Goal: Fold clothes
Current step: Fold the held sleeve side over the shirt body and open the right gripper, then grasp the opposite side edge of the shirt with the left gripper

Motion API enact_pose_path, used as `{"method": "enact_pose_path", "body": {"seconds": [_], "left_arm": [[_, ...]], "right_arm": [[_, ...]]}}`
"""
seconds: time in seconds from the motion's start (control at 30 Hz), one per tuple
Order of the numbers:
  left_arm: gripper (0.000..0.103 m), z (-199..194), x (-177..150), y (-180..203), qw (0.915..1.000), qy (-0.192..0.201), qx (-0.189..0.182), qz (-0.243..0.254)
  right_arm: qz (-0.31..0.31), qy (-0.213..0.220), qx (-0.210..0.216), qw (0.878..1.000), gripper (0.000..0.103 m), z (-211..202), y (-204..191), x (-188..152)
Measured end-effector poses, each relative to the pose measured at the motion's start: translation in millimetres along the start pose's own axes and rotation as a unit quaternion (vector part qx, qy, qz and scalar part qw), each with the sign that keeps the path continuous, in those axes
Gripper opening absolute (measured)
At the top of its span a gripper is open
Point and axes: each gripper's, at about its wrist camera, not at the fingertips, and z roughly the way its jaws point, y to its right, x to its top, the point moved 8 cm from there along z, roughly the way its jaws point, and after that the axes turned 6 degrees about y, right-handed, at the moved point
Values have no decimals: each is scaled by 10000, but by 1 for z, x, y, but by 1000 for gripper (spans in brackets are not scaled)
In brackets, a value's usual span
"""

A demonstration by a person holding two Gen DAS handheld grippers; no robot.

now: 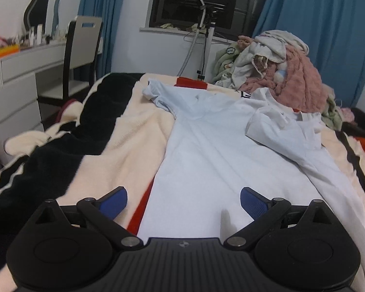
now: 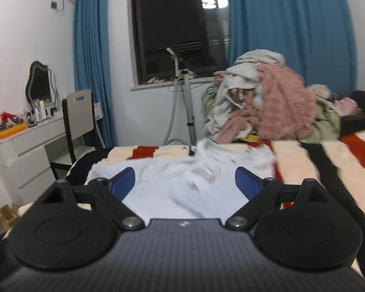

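Observation:
A pale blue-white T-shirt (image 1: 206, 150) lies spread lengthwise on the striped blanket, collar end far from me. Its left sleeve (image 1: 155, 92) lies out flat; its right sleeve (image 1: 282, 126) is folded in over the body. My left gripper (image 1: 183, 200) is open and empty, just above the shirt's near hem by its left edge. In the right wrist view the same shirt (image 2: 182, 182) shows blurred. My right gripper (image 2: 185, 182) is open and empty, held above the shirt.
A cream, black and red striped blanket (image 1: 124, 141) covers the bed. A pile of unfolded clothes (image 1: 279, 70) sits at the far right of the bed. A garment steamer pole (image 1: 206, 36) stands by the window. A white dresser (image 1: 19, 77) and chair (image 1: 80, 53) stand left.

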Motion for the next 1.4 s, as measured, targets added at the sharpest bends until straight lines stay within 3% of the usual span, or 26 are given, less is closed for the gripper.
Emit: {"method": "enact_pose_path", "body": {"seconds": [0.2,0.33,0.47,0.63,0.73,0.77,0.8,0.83,0.9,1.03,1.2,1.3,1.4], "left_arm": [[98,-47,-11,35,9978,-5,-594,278],[97,-78,-24,72,9929,-6,-1058,549],[89,-102,-51,114,9839,-427,-1630,601],[80,-137,-82,174,9663,-794,-2312,807],[74,-159,-101,210,9534,-935,-2708,946],[69,-165,-109,220,9479,-1016,-2819,1079],[55,-171,-118,230,9428,-1111,-2879,1263],[49,-176,-129,240,9386,-1187,-2912,1422],[47,-186,-149,257,9295,-1302,-3023,1661],[32,-199,-179,277,9134,-1283,-3227,2125],[31,-199,-209,289,8953,-1318,-3375,2591],[41,-189,-223,291,8886,-1333,-3317,2875],[42,-185,-233,290,8860,-1276,-3249,3053]], "right_arm": [[801,186,-592,9949,91,-125,61,-28],[1298,489,-1067,9846,90,-163,108,-28],[1698,594,-1305,9750,90,-166,141,-29],[2108,519,-1363,9666,90,-169,160,-41],[2192,695,-1453,9623,90,-179,176,-38],[2217,763,-1482,9607,90,-184,182,-37],[2242,826,-1511,9592,90,-188,188,-36],[2266,861,-1535,9580,90,-191,195,-35],[2309,874,-1565,9563,90,-194,205,-36],[2481,819,-1554,9527,90,-196,219,-45],[2620,722,-1448,9514,90,-189,223,-51],[2640,639,-1406,9521,90,-185,222,-54],[2687,583,-1416,9510,90,-184,222,-58]]}}
